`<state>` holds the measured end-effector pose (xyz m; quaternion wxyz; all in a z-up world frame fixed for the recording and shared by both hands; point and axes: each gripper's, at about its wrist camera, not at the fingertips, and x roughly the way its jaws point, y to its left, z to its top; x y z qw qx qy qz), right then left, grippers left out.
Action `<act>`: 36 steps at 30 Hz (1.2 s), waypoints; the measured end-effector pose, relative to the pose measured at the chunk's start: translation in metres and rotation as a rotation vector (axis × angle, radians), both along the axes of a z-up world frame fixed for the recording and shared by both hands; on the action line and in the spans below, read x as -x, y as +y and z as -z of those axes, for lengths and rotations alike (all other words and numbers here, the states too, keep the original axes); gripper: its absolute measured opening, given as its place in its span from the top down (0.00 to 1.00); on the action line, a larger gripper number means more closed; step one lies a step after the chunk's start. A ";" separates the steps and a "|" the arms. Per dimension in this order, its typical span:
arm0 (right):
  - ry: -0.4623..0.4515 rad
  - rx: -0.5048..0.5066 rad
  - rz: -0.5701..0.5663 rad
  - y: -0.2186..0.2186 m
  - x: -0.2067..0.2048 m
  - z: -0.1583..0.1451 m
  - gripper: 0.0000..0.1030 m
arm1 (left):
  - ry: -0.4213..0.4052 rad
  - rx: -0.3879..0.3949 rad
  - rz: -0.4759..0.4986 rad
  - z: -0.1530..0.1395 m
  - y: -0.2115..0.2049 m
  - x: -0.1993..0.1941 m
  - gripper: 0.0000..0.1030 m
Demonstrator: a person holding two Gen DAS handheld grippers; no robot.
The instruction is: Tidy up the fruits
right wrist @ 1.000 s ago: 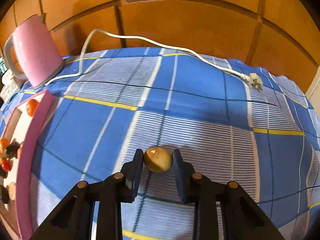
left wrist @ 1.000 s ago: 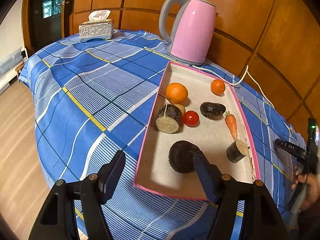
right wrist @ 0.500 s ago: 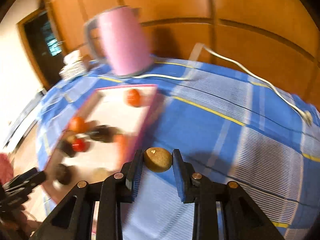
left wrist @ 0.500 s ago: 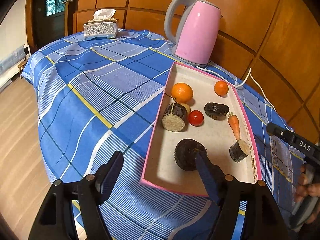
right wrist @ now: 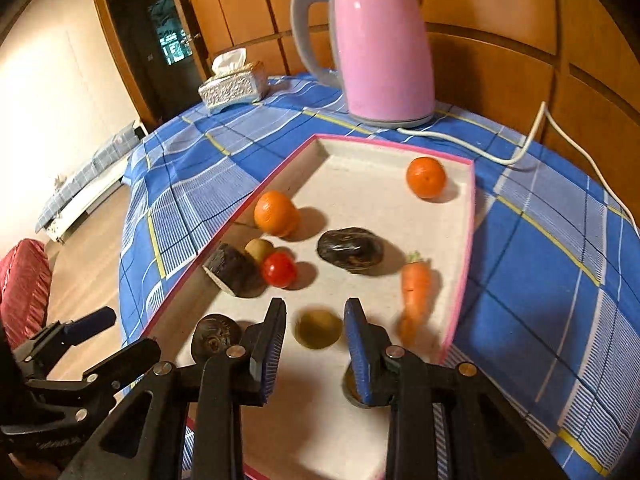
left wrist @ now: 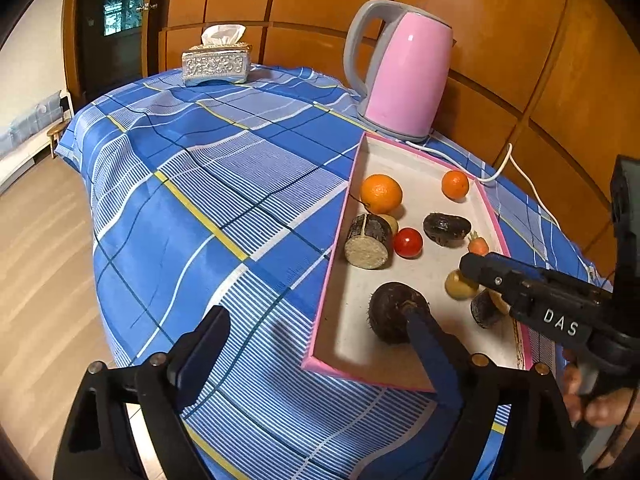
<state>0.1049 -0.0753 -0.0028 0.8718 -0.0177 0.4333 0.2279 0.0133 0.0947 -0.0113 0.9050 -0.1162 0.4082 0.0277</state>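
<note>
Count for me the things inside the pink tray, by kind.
Oranges: 2
Red tomato: 1
Carrot: 1
Small brown fruits: 2
Dark cut cylinders: 2
Dark wrinkled lump: 1
Dark round ball: 1
Total: 10

A glossy pink plastic kettle (right wrist: 382, 44) stands on a blue checked cloth (left wrist: 224, 184) before smooth, varnished wood panels (left wrist: 520, 32). The tray (right wrist: 360, 188) looks matt and speckled inside, and the tomato (right wrist: 279, 269) shines beside a rough, bark-like log slice (left wrist: 368, 237).

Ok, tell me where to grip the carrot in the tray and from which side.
Grip the carrot across its thick upper body just below the green top, coming from above. It lies flat and tapers, so the wide part gives steadier contact; fingers straddle its length, clear of the tray wall.
</note>
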 end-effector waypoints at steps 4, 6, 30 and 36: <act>-0.016 0.007 0.013 -0.004 0.007 -0.002 0.63 | -0.004 -0.010 -0.006 -0.001 0.000 0.001 0.07; -0.024 0.007 0.032 -0.008 0.010 -0.004 0.63 | -0.009 -0.020 -0.010 -0.002 -0.002 0.002 0.05; -0.172 0.112 0.258 -0.042 0.066 -0.019 0.62 | -0.079 -0.149 -0.028 -0.019 -0.024 0.015 0.00; -0.184 0.119 0.263 -0.042 0.070 -0.021 0.62 | -0.088 -0.129 -0.042 -0.022 -0.022 0.016 0.00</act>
